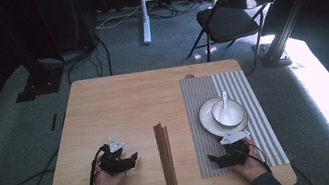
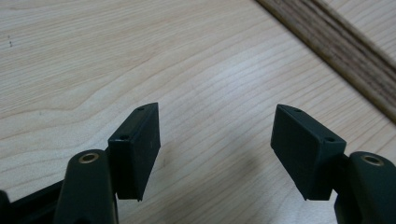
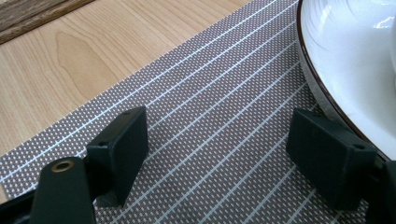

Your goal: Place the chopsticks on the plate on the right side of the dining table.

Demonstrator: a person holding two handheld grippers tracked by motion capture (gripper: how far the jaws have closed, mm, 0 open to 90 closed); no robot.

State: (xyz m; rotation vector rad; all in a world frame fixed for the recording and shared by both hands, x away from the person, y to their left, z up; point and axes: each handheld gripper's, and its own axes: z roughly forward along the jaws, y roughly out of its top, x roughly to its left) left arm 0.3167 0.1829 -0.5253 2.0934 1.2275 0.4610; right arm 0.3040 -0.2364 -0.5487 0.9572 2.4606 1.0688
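A pair of dark wooden chopsticks lies lengthwise in the middle of the table; its edge crosses the top right of the left gripper view. My left gripper rests on bare wood left of them, jaws wide apart with nothing between. A white plate carrying a white bowl with a spoon stands on the striped grey placemat. My right gripper sits low on the mat, open and empty, just short of the plate's rim.
The wooden table has free room at its back left. A black folding chair and a white stand are on the carpet beyond the far edge. Cables trail off to the left.
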